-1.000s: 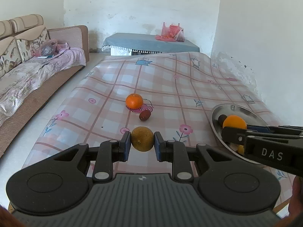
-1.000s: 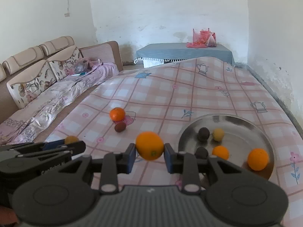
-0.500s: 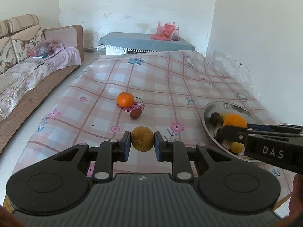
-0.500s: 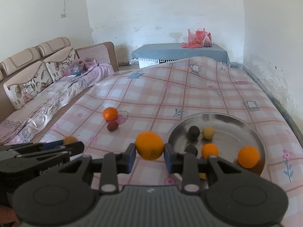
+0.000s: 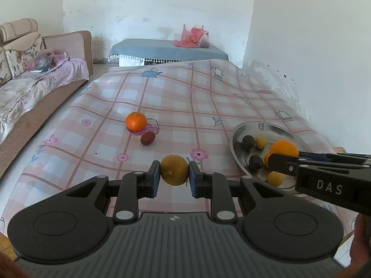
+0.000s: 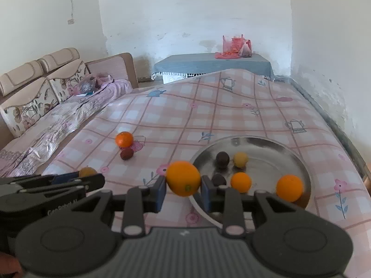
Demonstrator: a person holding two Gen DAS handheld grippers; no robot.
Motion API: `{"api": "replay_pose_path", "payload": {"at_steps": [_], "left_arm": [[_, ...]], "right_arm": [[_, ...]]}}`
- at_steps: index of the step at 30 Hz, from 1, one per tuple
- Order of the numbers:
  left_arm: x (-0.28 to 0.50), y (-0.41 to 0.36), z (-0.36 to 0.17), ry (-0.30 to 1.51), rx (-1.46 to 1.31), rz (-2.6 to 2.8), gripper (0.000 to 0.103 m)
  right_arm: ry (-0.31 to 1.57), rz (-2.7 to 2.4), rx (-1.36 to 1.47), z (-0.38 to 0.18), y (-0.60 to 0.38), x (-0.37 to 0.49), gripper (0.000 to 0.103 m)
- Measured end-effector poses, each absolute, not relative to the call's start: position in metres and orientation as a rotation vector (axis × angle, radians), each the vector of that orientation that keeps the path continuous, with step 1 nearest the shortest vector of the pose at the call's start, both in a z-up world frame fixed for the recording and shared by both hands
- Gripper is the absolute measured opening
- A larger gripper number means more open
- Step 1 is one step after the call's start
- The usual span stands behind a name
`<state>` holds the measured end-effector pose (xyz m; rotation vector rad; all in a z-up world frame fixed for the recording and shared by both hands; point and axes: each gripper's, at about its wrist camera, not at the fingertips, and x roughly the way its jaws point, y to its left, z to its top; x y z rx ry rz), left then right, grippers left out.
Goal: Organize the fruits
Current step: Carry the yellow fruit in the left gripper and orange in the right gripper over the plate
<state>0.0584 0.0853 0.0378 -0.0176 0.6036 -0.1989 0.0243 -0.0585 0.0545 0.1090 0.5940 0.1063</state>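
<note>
My left gripper (image 5: 174,176) is shut on a brownish-yellow round fruit (image 5: 174,170), held above the checked tablecloth. My right gripper (image 6: 183,186) is shut on an orange (image 6: 183,178), held above the near left rim of the steel plate (image 6: 299,159). The plate holds two dark fruits, a small yellow fruit and two oranges (image 6: 289,188). In the left wrist view the right gripper (image 5: 285,159) reaches in over the plate (image 5: 273,127). An orange (image 5: 136,121) and a dark red fruit (image 5: 147,138) lie on the cloth; they also show in the right wrist view, orange (image 6: 124,139) and red fruit (image 6: 126,154).
The table (image 5: 185,106) has a pink checked cloth and meets the white wall on the right. A sofa (image 5: 30,83) stands to the left. A blue-covered low table (image 5: 167,51) with red plastic bags (image 5: 193,38) stands at the back.
Both grippers have drawn back and shifted right with their fruits; the plate and loose fruits sit further left in both views. The grips have not changed.
</note>
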Motion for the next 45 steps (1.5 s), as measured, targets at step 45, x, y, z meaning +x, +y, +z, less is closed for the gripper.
{"api": "replay_pose_path", "payload": {"at_steps": [45], "left_arm": [[0.045,0.044,0.047,0.607,0.025,-0.316,0.027]], "right_arm": [[0.572,0.006,0.152,0.056,-0.109,0.012,0.030]]}}
